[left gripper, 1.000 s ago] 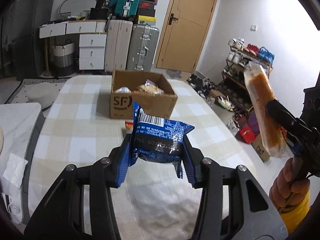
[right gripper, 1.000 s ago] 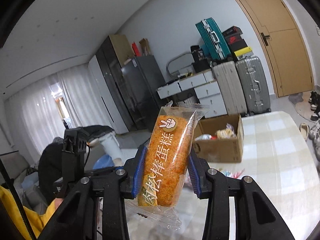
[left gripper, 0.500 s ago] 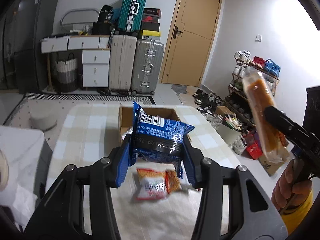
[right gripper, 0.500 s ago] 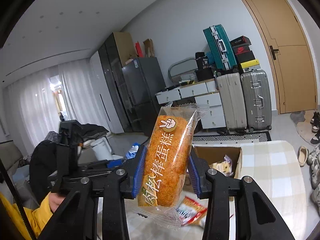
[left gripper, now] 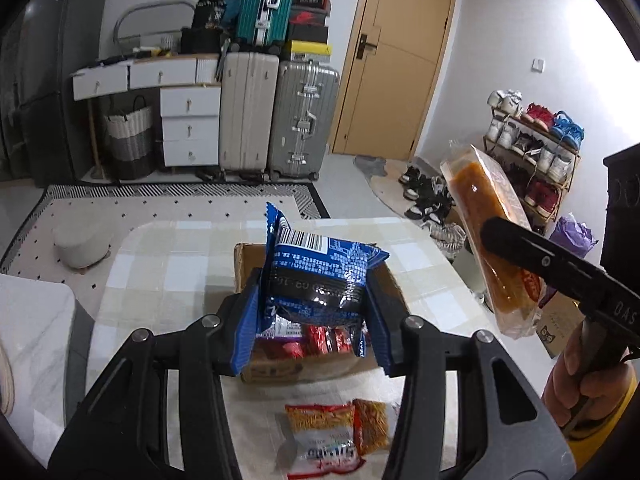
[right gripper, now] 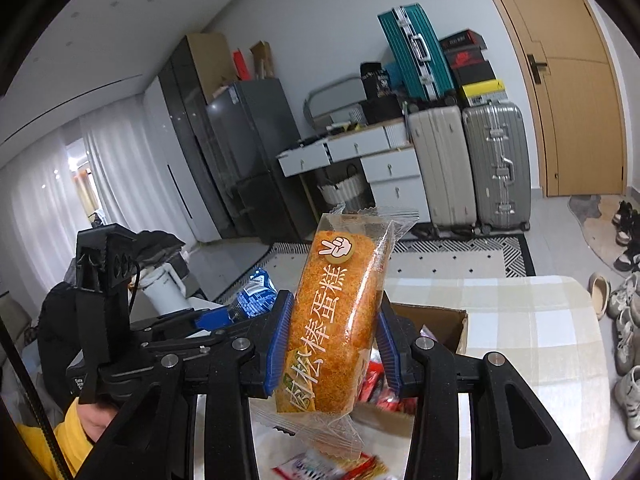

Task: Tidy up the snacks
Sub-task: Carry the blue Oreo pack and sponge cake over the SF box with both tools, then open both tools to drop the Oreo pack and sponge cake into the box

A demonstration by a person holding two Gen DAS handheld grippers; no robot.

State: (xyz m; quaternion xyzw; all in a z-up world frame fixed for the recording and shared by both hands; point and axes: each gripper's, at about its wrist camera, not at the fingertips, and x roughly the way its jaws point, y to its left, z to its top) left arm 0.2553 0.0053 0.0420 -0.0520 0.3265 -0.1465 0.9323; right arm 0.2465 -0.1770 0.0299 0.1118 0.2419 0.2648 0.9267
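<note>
My left gripper (left gripper: 312, 316) is shut on a blue snack packet (left gripper: 316, 276) and holds it above the open cardboard box (left gripper: 384, 280), which has red packets inside. My right gripper (right gripper: 332, 344) is shut on an orange meat-floss cake bar in clear wrap (right gripper: 336, 320), held upright above the table. The cake bar also shows in the left wrist view (left gripper: 488, 232), to the right of the box. The blue packet shows in the right wrist view (right gripper: 252, 292), to the left of the cake bar.
A red and orange noodle snack packet (left gripper: 332, 436) lies on the checked tablecloth (left gripper: 168, 264) in front of the box. Suitcases (left gripper: 276, 116), white drawers (left gripper: 188, 124) and a door stand at the back. A shoe rack (left gripper: 536, 148) is on the right.
Both grippers moved forward towards the box with their snacks still held. The box is now right under the left gripper, and the noodle packet on the cloth has come closer.
</note>
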